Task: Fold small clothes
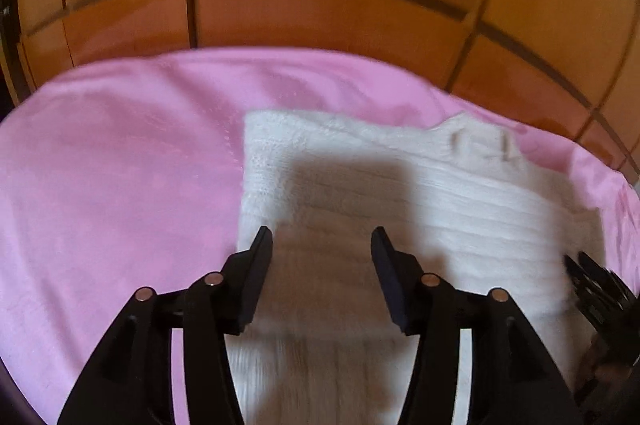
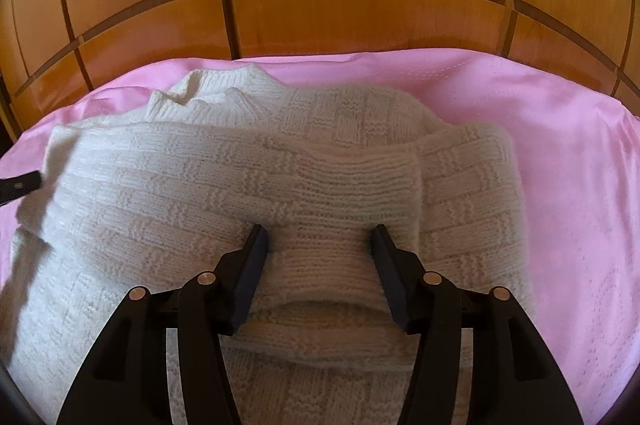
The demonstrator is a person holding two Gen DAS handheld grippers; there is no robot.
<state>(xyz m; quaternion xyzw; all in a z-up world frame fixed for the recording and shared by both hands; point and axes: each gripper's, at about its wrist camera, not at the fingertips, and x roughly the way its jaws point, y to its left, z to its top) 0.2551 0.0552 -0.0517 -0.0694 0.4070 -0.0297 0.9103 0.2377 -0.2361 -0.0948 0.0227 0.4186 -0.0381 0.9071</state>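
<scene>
Sweater (image 2: pixel 256 185), cream knit, lies partly folded on the pink sheet (image 2: pixel 560 153) of the bed, and the right tool (image 2: pixel 320 239) is over its folded sleeve with fingers spread apart, nothing clamped. Over on the other side, the left tool (image 1: pixel 322 241) hangs spread wide too, above the sweater's (image 1: pixel 400 193) near edge, its shadow falling on the knit. Beyond the sheet rises the wooden headboard (image 2: pixel 340 17), panelled.
</scene>
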